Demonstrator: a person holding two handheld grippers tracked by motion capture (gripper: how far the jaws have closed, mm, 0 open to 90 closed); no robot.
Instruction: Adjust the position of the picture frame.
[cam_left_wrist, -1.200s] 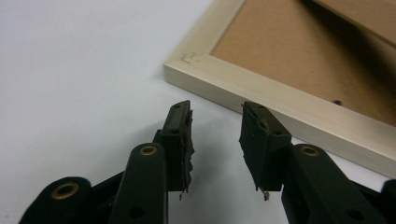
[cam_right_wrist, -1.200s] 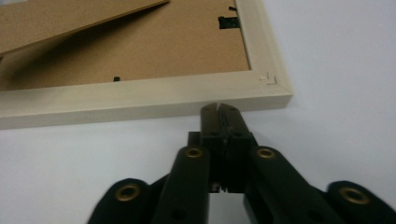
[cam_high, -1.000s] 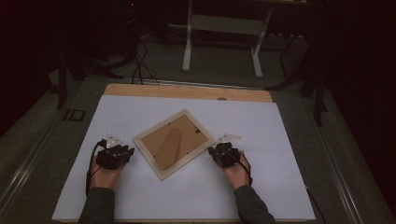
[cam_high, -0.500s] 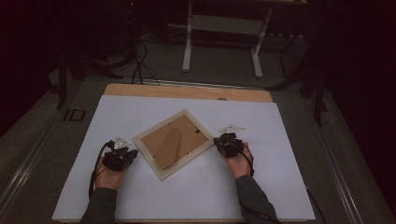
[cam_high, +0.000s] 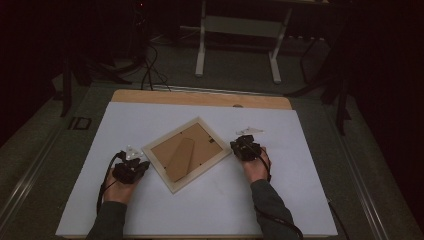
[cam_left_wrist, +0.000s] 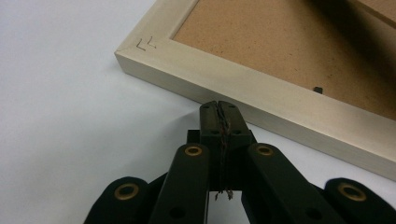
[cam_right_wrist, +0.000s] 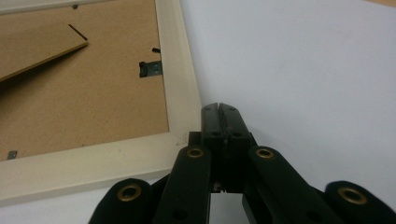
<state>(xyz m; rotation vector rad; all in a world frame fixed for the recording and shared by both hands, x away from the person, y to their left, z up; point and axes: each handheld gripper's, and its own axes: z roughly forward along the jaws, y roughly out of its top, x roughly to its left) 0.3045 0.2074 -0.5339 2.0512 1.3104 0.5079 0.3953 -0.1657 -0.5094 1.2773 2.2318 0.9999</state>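
With both sets of jaws fully closed on nothing, our left gripper (cam_left_wrist: 219, 105) and right gripper (cam_right_wrist: 219, 108) flank the picture frame (cam_high: 184, 153) mid-table, and an uneven nudge may spin it

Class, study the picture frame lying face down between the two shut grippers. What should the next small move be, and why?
Probably nudge the picture frame with the shut left gripper to square it on the white sheet. It lies skewed, the left tips sit at its side rail, and the right gripper, also shut, waits at the opposite corner.
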